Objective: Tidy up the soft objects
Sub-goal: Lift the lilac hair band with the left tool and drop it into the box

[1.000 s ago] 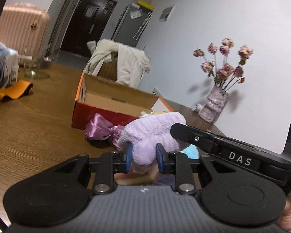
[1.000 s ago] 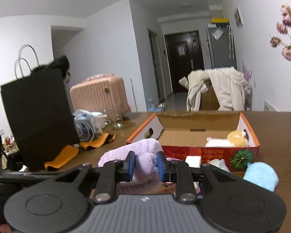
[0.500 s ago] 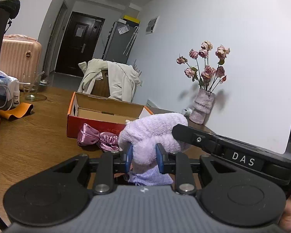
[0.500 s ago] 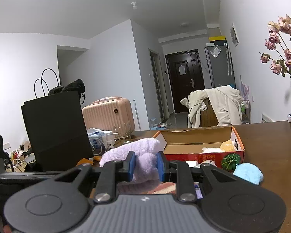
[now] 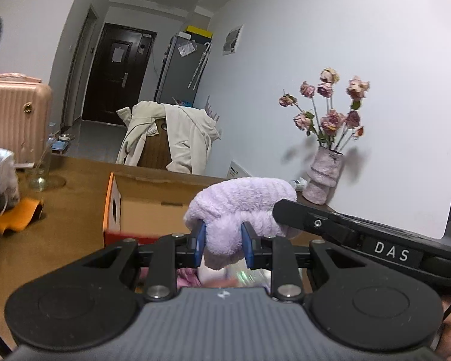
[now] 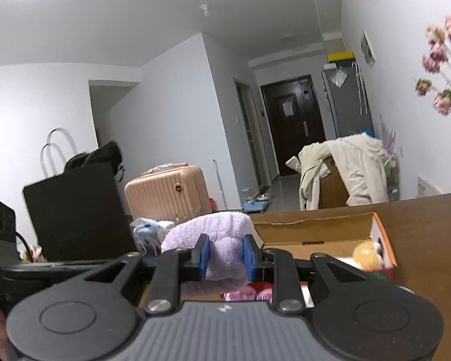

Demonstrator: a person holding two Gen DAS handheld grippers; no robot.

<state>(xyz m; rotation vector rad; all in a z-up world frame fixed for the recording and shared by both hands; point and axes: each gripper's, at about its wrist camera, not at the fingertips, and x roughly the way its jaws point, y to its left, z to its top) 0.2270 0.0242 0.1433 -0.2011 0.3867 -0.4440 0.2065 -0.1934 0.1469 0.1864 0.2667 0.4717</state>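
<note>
Currently I have both tools clamped on 1 item. Working left to right, my left gripper (image 5: 222, 242) pinches the near fold of the lilac fleece cloth (image 5: 240, 207) between its blue pads (image 5: 199, 240), and my right gripper (image 6: 224, 254) grips the opposite end of the same cloth (image 6: 213, 234), its black arm crossing the left view from the right. I judge the 2-point hold is meant to keep the floppy fabric gathered and clear of the wooden table (image 5: 72, 210) while it is carried toward the open cardboard box (image 5: 153, 207), which lies directly beyond the cloth in both views.

Surroundings, left to right in the left view: a pink suitcase (image 5: 13, 117), a glass (image 5: 40, 171), an orange strap (image 5: 18, 215), the box, then a vase of dried roses (image 5: 326, 177) against the wall. The box already contains a yellow plush toy (image 6: 366, 255) at its right end. Pink satin fabric (image 6: 246, 294) lies below the right gripper, partly hidden by the tool body.

Obstruction: the near wall of the box stands between cloth and interior, so I judge the load must clear that rim. A drooping fold could catch it.
</note>
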